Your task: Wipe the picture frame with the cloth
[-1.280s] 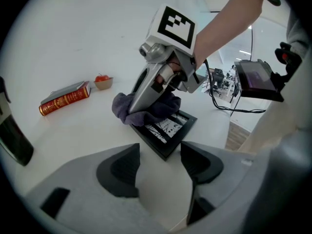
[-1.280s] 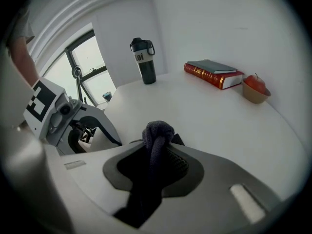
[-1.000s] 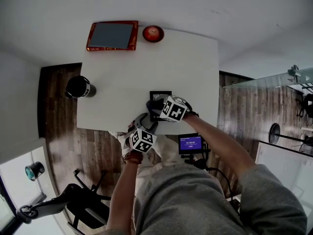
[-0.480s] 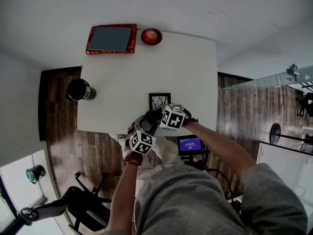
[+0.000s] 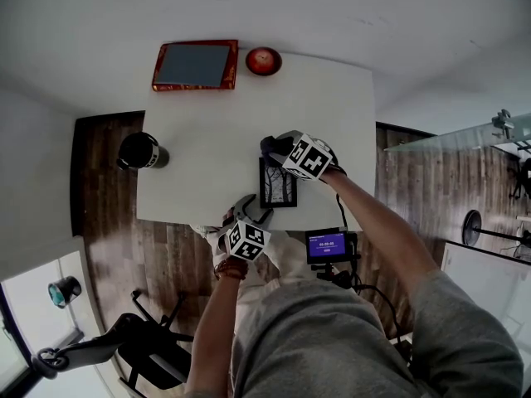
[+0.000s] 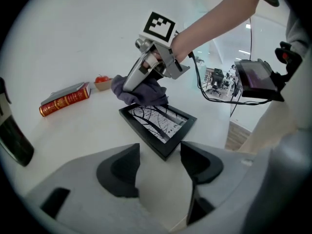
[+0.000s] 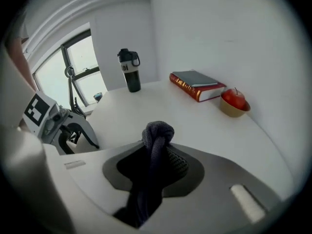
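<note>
A black picture frame (image 5: pixel 278 186) (image 6: pixel 157 126) with a branch print lies flat on the white table (image 5: pixel 207 123) near its front edge. My right gripper (image 5: pixel 278 150) (image 7: pixel 157 155) is shut on a dark grey cloth (image 6: pixel 140 91) (image 7: pixel 155 145), which rests at the frame's far end. My left gripper (image 5: pixel 249 210) (image 6: pixel 158 167) stands open at the table's front edge, just short of the frame's near corner, with nothing between its fingers.
A red book (image 5: pixel 196 65) (image 7: pixel 196 85) and an apple in a small bowl (image 5: pixel 264 60) (image 7: pixel 234 103) lie at the table's far edge. A black flask (image 5: pixel 141 150) (image 7: pixel 129 70) stands at the left. A small screen (image 5: pixel 327 245) hangs below the table's front edge. An office chair (image 5: pixel 141 347) is behind on the left.
My right gripper has carried the cloth from the frame's near end up to its far end, uncovering the frame. The left gripper has stayed at the front edge.
</note>
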`<state>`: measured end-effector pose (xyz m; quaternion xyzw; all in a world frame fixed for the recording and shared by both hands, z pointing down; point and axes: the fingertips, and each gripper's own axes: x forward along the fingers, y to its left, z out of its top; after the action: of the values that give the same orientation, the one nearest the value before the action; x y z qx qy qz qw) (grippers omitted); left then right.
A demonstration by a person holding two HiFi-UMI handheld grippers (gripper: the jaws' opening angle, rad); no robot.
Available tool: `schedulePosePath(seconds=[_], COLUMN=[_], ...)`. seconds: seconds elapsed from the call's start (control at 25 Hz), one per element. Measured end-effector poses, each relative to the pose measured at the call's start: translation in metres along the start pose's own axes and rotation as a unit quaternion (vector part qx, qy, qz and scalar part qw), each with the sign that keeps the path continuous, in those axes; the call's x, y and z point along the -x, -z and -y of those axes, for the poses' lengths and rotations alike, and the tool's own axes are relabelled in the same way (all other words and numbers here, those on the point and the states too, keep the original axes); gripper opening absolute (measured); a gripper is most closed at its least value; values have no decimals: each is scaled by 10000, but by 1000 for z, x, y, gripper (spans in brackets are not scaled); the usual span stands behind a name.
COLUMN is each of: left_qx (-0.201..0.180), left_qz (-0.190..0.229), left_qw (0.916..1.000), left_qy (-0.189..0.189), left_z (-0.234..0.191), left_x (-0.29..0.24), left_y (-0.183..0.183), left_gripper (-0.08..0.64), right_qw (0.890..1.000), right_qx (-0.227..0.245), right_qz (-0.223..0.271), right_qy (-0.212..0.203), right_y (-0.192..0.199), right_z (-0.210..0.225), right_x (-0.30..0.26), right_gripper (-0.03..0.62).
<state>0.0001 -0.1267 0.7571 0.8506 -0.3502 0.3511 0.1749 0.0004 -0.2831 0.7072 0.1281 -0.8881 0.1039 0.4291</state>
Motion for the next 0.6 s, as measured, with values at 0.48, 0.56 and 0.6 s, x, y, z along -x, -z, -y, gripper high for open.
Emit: schedulePosePath(seconds=[0.48, 0.56, 0.6], left_qx=[31, 14, 8], left_qz=[-15, -14, -14], left_qw=[10000, 10000, 10000], left_qy=[1, 3, 4], left_z=[-1, -1, -1], left_x=[-1, -1, -1], left_y=[-1, -1, 0], left_gripper=[275, 274, 275], right_qw=[9997, 9996, 9996], right_qx=[-139, -182, -198], right_qz=[14, 55, 59], right_qy=[-201, -216, -192], right_y=[29, 31, 32], right_z=[-5, -7, -8], right_x=[-10, -8, -8], right_gripper=[97, 97, 97])
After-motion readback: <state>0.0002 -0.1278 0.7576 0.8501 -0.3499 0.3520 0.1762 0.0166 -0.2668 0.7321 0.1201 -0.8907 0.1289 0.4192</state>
